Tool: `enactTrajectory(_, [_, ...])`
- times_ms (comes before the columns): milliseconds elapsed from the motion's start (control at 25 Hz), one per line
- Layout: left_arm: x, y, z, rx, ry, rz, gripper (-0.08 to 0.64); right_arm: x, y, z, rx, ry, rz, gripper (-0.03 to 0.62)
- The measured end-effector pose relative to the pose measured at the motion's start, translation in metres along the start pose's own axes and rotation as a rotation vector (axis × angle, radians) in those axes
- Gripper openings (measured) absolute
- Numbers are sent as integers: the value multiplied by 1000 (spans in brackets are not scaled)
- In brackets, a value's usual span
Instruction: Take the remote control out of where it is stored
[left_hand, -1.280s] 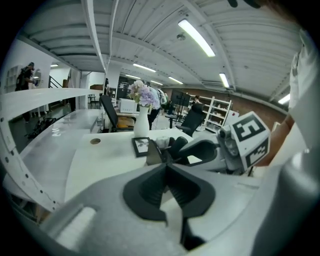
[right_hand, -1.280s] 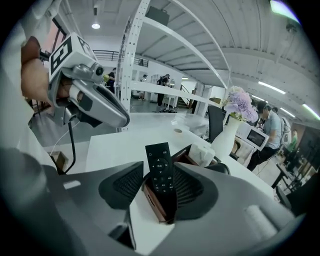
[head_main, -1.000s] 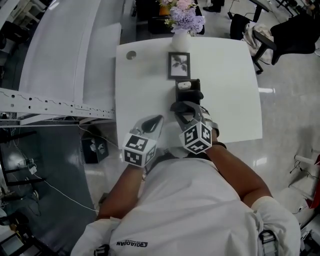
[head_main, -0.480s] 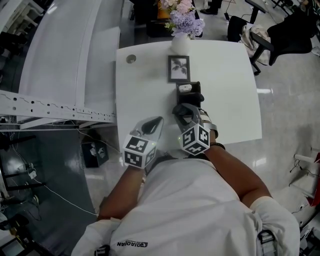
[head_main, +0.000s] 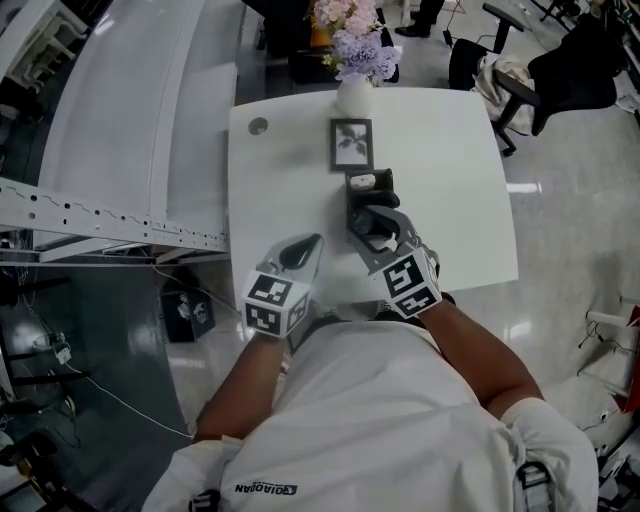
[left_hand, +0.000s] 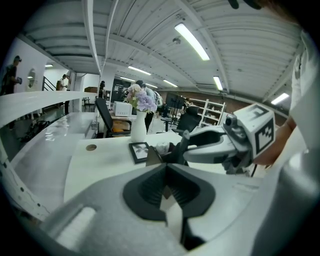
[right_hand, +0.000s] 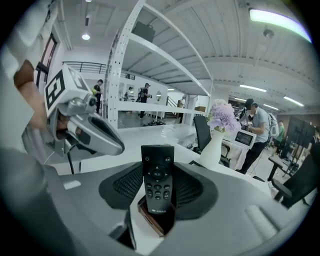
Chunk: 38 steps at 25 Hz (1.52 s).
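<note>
Between the jaws of the right tool (right_hand: 158, 172), just closing onto its long edges, we see the remote control (right_hand: 157, 192) upright at its brown holder's (right_hand: 153, 221) mouth: likely light, rigid, slick; hold mid-body. Left tool (left_hand: 166, 167): jaws together, empty.

A white vase of lilac flowers (head_main: 355, 95), a black-framed picture (head_main: 351, 143) and a dark box-like holder (head_main: 385, 186) stood in line on the square white table (head_main: 450, 180). The right gripper (head_main: 372, 224), its jaws just closing around something dark, hung over the holder. The left gripper (head_main: 300, 251) hovered beside it.
</note>
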<state>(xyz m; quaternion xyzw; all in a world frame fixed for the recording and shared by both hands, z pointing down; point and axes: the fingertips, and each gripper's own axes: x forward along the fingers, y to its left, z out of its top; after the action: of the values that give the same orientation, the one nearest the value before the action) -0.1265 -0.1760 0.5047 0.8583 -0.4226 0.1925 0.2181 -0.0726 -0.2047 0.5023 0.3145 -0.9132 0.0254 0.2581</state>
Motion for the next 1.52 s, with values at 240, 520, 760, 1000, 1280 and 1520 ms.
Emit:
enactTrajectory(240, [4, 3, 15, 15, -26, 15, 3, -33, -19, 20, 122, -67, 18, 186])
enactTrajectory(520, [16, -7, 25, 20, -35, 0, 3, -66, -60, 5, 215, -44, -25, 186])
enactTrajectory(760, [23, -11, 25, -8, -36, 1, 3, -82, -102, -49, 327, 66, -94, 186])
enactTrajectory(1000, [29, -18, 30, 1, -41, 2, 3, -79, -128, -103, 390, 192, -124, 186])
enactTrajectory(1280, [27, -29, 29, 19, -55, -9, 3, -55, -129, -159, 462, 363, -103, 186])
enactTrajectory(1520, [21, -28, 26, 16, -53, 18, 3, -23, -144, -176, 487, 388, -115, 184])
